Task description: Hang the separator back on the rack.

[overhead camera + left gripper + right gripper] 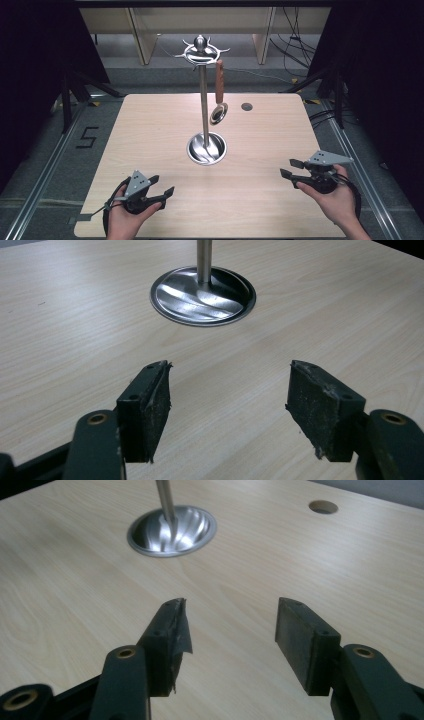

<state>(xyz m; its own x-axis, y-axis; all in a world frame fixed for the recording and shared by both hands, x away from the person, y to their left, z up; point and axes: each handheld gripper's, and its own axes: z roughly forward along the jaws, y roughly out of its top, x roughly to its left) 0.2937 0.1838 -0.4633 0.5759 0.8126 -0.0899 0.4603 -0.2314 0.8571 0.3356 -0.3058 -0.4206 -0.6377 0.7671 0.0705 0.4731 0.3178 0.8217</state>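
a person's two hands rest at the near edge of a pale wooden table (150,130), each holding a black two-jaw gripper.

the left gripper (161,185) sits low over the table, jaws spread wide with nothing between them. in the left gripper view its own pads (150,405) frame bare wood grain.

ahead of the left gripper and off to its right stands a steel utensil stand (203,100): a round dished base (202,295) on the table, a slim upright pole, and a ring of hooks at the top. a ladle (219,95) with a brown wooden handle hangs from a hook on the side of the stand nearer the right gripper, its steel bowl downward and clear of the table.

the right gripper (291,168) hovers ahead of the person's right hand, pointing inward toward the stand, jaws likewise spread and empty. the stand's base (171,530) lies ahead of it to its left, well apart. a small round hole (323,506) in the tabletop lies farther ahead, slightly to its right.
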